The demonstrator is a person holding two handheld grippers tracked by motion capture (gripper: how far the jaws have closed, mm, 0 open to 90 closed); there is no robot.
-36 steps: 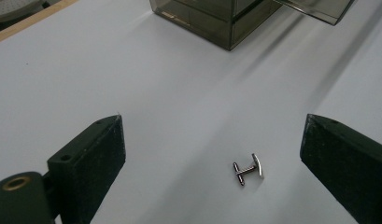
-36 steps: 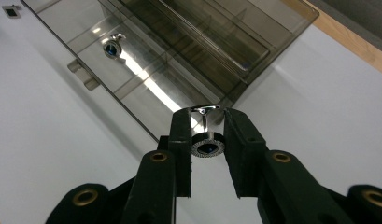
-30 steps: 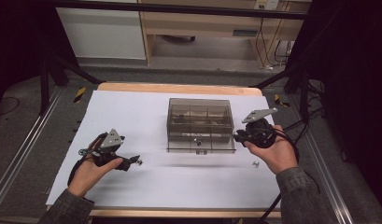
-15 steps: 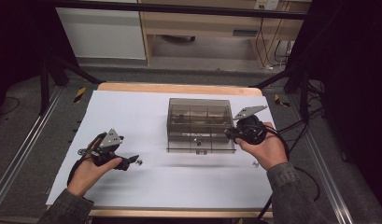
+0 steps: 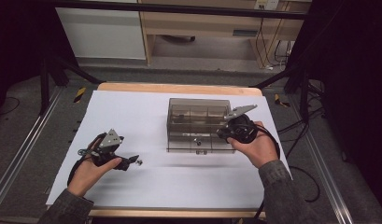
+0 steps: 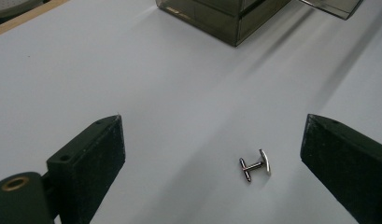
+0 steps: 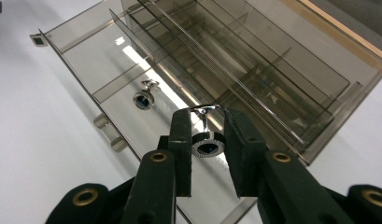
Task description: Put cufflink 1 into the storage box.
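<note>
Your left gripper [image 5: 132, 161] sits low over the white sheet [image 5: 132, 116] near the table's left front, its jaws spread wide apart with nothing between the pads. In the left gripper view a small silver cufflink [image 6: 255, 164] lies flat on the sheet ahead of the jaws, nearer the right-hand jaw and touching neither. Around it the sheet is bare on every side, so there is free room there up to the corner of the smoky plastic organiser box [image 6: 226, 18] at the top of that view. The sheet's left edge and the table's wooden border [image 5: 179, 87] lie well apart from your left hand [image 5: 93, 165].

Further right, the organiser box [image 5: 198, 114] stands at mid-table with its shallow drawer [image 5: 179, 144] pulled out toward you. In the right gripper view a blue-faced cufflink [image 7: 144, 98] lies in the drawer [image 7: 86, 42], just past a thin divider.

Your right gripper [image 5: 223, 133] hovers at the box's right front corner, over the open drawer. Its jaws are drawn close together and pinch a second cufflink [image 7: 207, 140] by its round knurled head, the post and toggle pointing up and away from you. That held cufflink hangs above the drawer floor, close to the box's front wall. To your right, the sheet's edge is near your right hand [image 5: 256, 144], so room is tight on that side.
</note>
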